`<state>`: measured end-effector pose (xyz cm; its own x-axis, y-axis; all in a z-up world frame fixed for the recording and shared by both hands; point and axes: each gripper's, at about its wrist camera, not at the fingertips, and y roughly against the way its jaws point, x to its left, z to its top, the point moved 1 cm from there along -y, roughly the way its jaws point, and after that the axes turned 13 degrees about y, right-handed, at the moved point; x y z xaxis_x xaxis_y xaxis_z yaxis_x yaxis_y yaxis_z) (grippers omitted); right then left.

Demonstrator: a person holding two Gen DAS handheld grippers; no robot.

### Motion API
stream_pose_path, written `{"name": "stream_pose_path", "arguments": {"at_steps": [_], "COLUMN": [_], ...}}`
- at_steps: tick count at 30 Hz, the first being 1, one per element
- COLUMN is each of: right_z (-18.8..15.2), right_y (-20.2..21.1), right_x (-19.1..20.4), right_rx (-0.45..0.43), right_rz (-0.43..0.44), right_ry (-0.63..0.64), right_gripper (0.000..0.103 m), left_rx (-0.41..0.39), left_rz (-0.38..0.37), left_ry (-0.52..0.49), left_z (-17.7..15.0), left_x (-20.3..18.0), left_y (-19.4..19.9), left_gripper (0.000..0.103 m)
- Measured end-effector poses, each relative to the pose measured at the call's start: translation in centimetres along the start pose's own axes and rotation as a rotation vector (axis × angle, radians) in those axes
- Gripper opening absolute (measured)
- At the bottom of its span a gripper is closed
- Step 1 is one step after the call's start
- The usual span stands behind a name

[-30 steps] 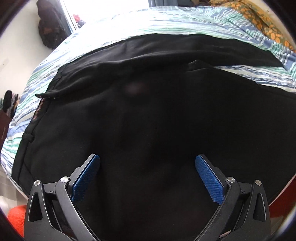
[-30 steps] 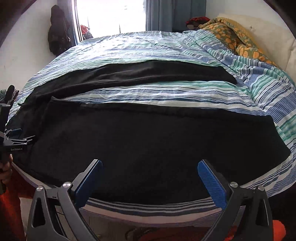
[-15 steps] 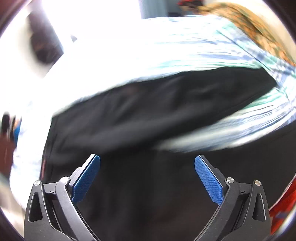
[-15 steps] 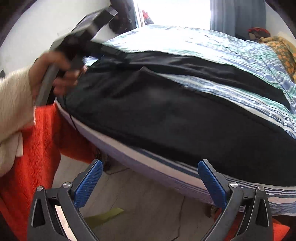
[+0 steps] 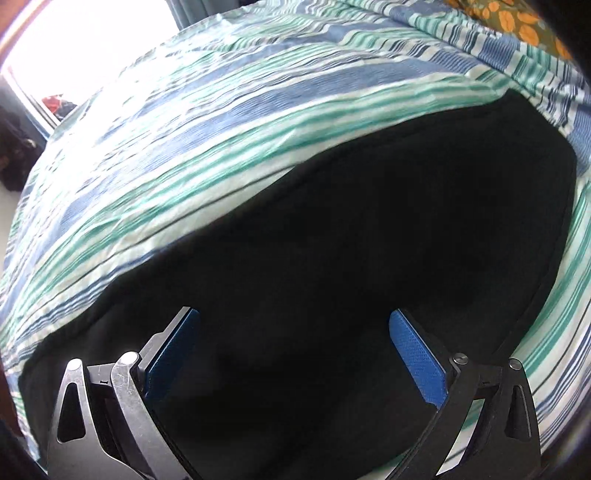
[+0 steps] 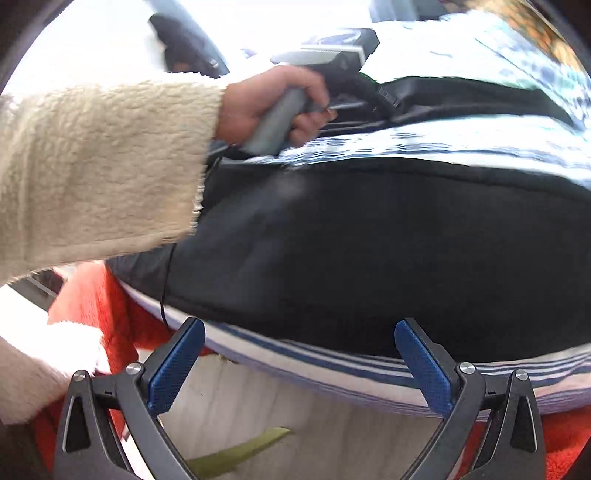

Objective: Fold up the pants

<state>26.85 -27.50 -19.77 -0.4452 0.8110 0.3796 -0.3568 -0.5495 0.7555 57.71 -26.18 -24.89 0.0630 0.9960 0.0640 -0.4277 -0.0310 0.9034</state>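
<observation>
Black pants [image 5: 351,240] lie spread on a striped bedsheet [image 5: 184,140]. In the left wrist view one leg runs away to the upper right, its hem near the sheet's far right. My left gripper [image 5: 293,325] hovers open just over this leg, nothing between its blue pads. In the right wrist view the near leg of the pants [image 6: 388,251] lies along the bed's front edge. My right gripper [image 6: 299,332] is open at that edge, holding nothing. A hand [image 6: 273,99] in a cream fleece sleeve [image 6: 99,166] holds the left gripper's handle over the far leg.
An orange-patterned blanket [image 5: 517,22] lies at the far right of the bed. Red fabric [image 6: 99,310] hangs beside the bed at the left, above a pale floor [image 6: 295,413] with a green scrap [image 6: 236,454]. A bright window [image 5: 74,48] is at the back left.
The left gripper has swung from the waist area out over the far leg toward its hem. The right gripper has dropped and turned left along the bed's front edge. Both stayed open.
</observation>
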Motion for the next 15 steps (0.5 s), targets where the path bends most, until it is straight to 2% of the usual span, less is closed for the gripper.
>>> {"name": "stream_pose_path", "arguments": {"at_steps": [5, 8, 11, 15], "right_z": [-0.1, -0.4, -1.5, -1.5], "right_y": [0.9, 1.8, 2.4, 2.0], "right_x": [-2.1, -2.6, -3.2, -4.0], "right_rx": [-0.033, -0.069, -0.084, -0.080], "right_rz": [0.005, 0.008, 0.022, 0.030], "right_ry": [-0.084, -0.107, -0.159, -0.215], "right_gripper": [0.102, 0.102, 0.102, 0.102], "left_rx": [-0.035, -0.064, -0.112, -0.101], "left_rz": [-0.059, -0.094, -0.088, -0.086], "left_ry": [-0.049, -0.132, -0.205, -0.199], "left_z": [3.5, 4.4, 5.4, 6.6], "left_x": [-9.0, -15.1, -20.8, -24.9], "left_y": [-0.9, -0.4, 0.0, 0.1], "left_gripper": [0.103, 0.103, 0.103, 0.103]}}
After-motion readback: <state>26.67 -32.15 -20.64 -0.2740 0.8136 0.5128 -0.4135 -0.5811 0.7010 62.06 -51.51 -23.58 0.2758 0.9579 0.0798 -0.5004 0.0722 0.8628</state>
